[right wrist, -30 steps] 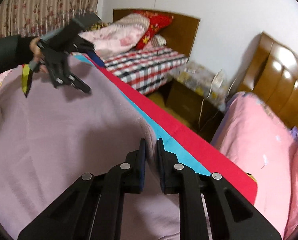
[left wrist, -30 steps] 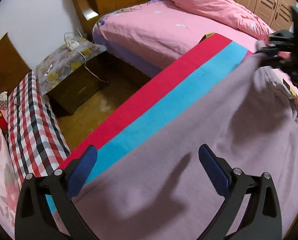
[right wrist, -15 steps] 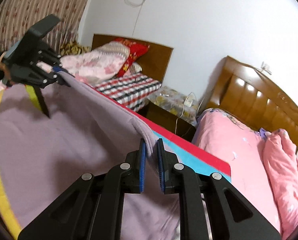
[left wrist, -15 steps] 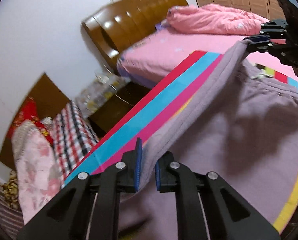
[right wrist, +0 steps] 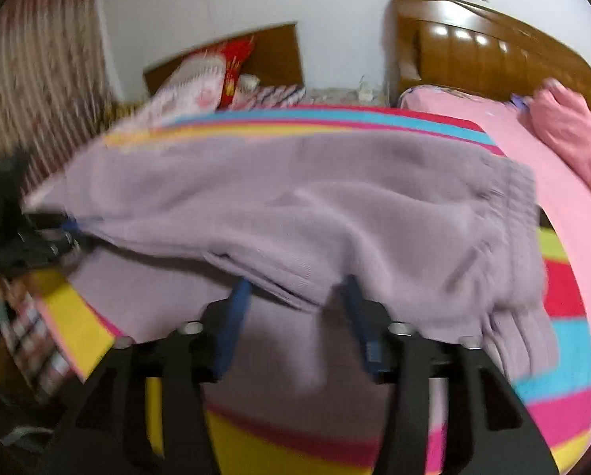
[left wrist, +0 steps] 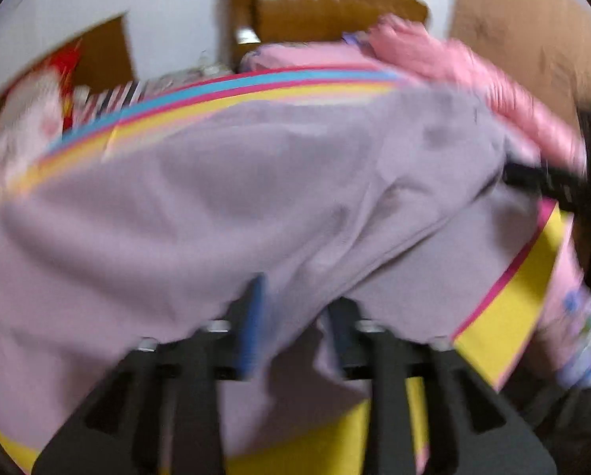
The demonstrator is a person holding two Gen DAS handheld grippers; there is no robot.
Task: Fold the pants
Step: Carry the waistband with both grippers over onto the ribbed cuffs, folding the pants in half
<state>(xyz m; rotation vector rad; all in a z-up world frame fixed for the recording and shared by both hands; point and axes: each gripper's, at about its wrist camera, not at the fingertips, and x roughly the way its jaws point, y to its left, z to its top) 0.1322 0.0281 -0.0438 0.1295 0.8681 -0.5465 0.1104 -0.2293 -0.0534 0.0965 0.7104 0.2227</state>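
Right tool (right wrist: 295,316) just parted; soft lilac pants (right wrist: 295,206) rumpled.

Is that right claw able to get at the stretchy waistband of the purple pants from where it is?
Probably yes. The right claw stands open at the folded edge of the pants, and the waistband lies just to its right on top, with nothing covering it.

white wall (right wrist: 335,4), two wooden headboards (right wrist: 493,55), pink bed (right wrist: 572,213), striped floral curtain (right wrist: 38,91), checked bedding (right wrist: 275,93)
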